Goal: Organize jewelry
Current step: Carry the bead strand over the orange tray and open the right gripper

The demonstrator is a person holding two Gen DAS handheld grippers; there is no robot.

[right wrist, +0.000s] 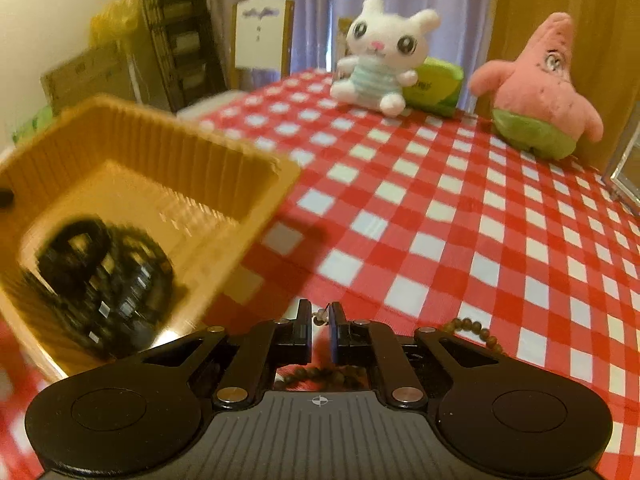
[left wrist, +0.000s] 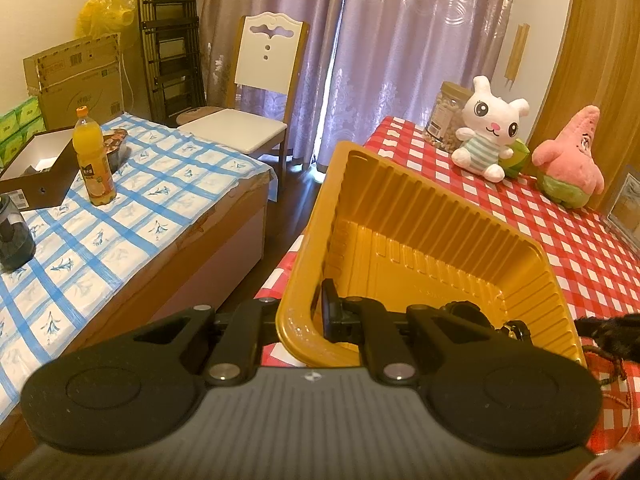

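Our left tongs pinch the tray wall, tilting it above the table. Our right tongs pinch a bead bracelet beside it; dark jewelry lies inside.

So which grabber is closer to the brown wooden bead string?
Right. The right gripper pinches the brown wooden bead string; the left gripper clamps the yellow plastic tray wall.

My right hand-held gripper has its jaws nearly together on a thin cord with a small bead, over a string of brown beads on the checked table. To its left, the yellow tray, blurred, holds dark jewelry. A white bunny toy and pink starfish toy sit at the far side.
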